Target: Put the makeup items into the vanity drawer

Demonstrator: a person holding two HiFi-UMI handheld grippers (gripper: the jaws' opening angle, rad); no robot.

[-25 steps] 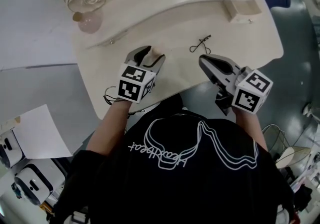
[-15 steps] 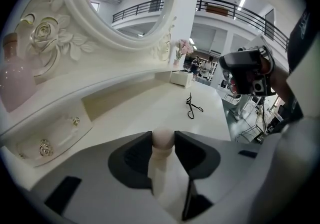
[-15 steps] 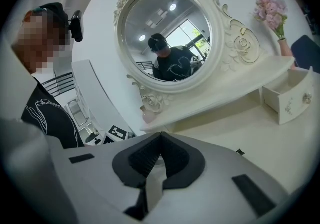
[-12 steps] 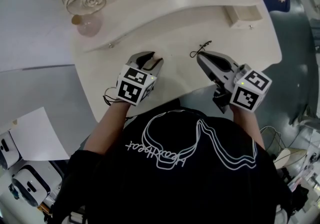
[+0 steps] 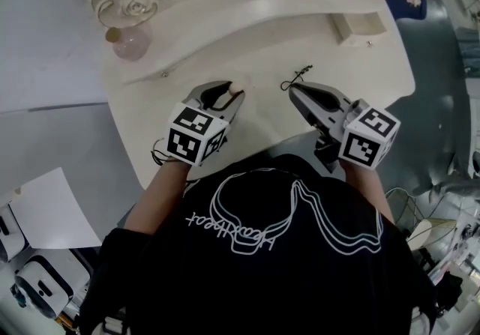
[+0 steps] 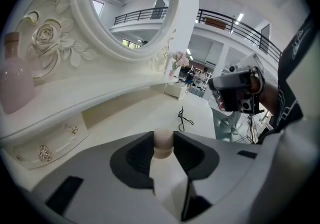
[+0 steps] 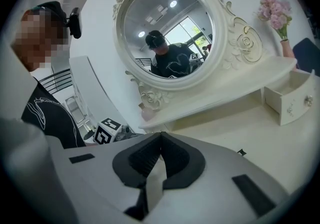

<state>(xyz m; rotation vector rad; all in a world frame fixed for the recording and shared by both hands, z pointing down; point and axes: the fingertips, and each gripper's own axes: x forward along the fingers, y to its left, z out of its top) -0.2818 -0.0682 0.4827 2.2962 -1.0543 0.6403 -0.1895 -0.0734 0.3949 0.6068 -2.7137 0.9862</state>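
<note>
On the vanity (image 5: pixel 262 110), the bottle (image 5: pixel 132 43) stands left, the drawer (image 5: pixel 358 27) right, eyelash curler (image 5: pixel 297 76) between.

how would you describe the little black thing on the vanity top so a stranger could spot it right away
Start at the cream vanity tabletop below the round mirror. Just beyond the tip of the right gripper lies a thin black wiry item with small loops at one end. It is the only dark thing lying on that pale surface.

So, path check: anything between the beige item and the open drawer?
Left hand-held gripper, jaws just closed further, grips the item. A black eyelash curler lies toward the drawer, the right hand-held gripper beside it.
</note>
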